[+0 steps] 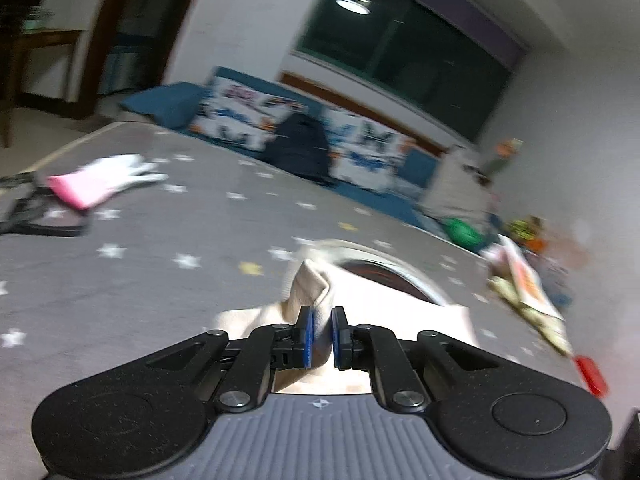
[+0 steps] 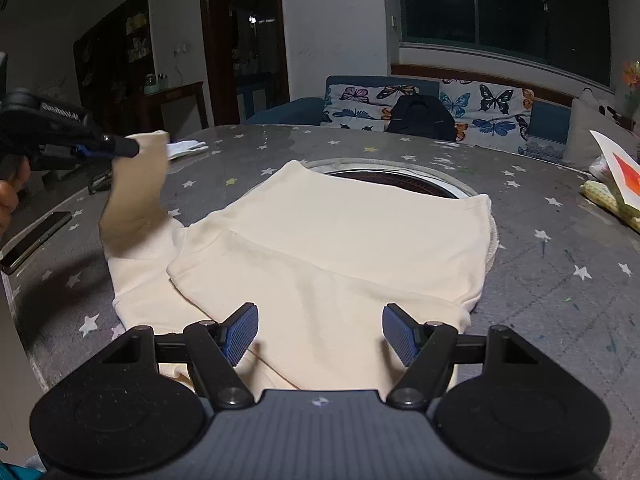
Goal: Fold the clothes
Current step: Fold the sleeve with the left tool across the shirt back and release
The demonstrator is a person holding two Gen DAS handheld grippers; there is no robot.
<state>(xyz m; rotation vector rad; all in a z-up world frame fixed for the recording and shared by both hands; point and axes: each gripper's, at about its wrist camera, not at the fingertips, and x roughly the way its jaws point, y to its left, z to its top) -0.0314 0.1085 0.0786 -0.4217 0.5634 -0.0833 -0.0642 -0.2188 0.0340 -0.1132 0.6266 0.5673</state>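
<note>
- The cream garment (image 2: 320,248) lies partly folded on the grey star-print table (image 2: 560,248), its far edge over a round recess in the tabletop.
- The left gripper (image 1: 321,330) has its jaws narrow, pinching a raised fold of the cream cloth; from the right wrist view it lifts 1 corner of the garment up at the left.
- The right gripper (image 2: 320,334) hovers over the near edge, jaws wide, holding nothing.
- A white glove (image 2: 185,147) and a phone (image 2: 34,240) lie at the table's left.
</note>
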